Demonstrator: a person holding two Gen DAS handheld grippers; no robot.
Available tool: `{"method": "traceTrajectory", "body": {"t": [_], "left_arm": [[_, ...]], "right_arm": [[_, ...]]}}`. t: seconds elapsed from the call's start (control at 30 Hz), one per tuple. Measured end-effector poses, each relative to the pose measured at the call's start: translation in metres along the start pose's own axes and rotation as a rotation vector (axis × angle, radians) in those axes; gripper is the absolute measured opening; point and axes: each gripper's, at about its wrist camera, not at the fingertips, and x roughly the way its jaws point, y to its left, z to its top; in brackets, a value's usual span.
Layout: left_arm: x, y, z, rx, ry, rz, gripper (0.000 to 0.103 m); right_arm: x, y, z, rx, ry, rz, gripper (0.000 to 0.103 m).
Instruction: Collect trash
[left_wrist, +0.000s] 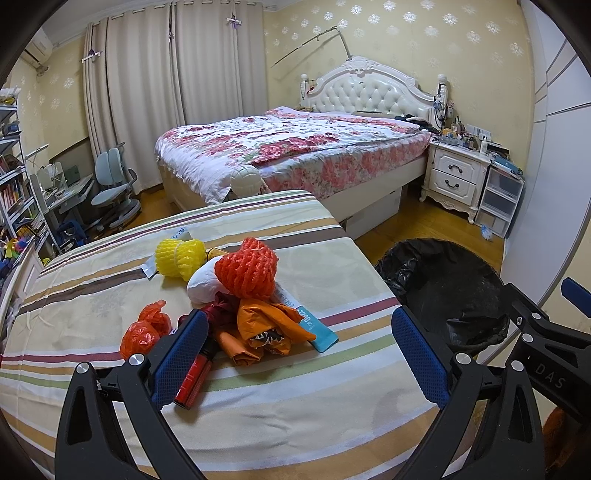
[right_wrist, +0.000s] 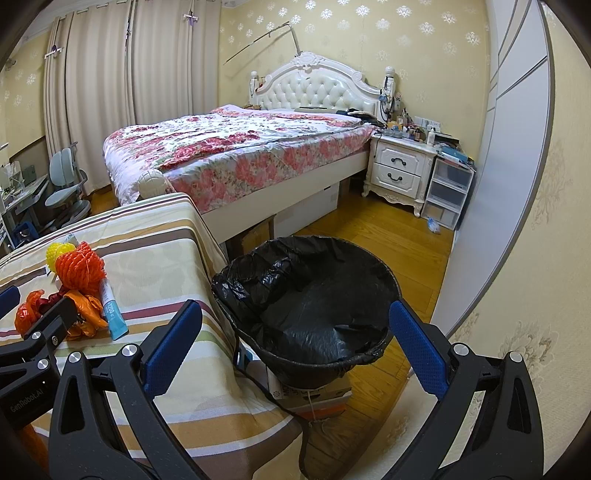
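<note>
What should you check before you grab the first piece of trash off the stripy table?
1. Left gripper open: ok, jaws wide apart.
2. Right gripper open and holding nothing: ok.
3. Trash bin lined and close to the table: ok, black bag in, standing beside the table edge.
4. Bin has room: ok, looks nearly empty inside.
5. Trash within reach: ok, the orange bag lies between the left fingers.
6. Red tube free to lift: cannot tell, the left finger partly hides it.
</note>
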Motion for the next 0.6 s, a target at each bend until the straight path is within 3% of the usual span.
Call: {"method": "traceTrajectory", "body": {"t": [0.3,0.6], "left_arm": [[0.003,0.003,-0.002,0.007,0.008,0.017,0.097],[0.006,0.055,-0.005,-0.069,0.047,0.058,0.096]], "right_arm": [[0.004,0.000,-0.006,0.011,0.022,0.021,0.099],[0.004,0.022,-0.008,-0.004,0.056,0.086,0.099]]}}
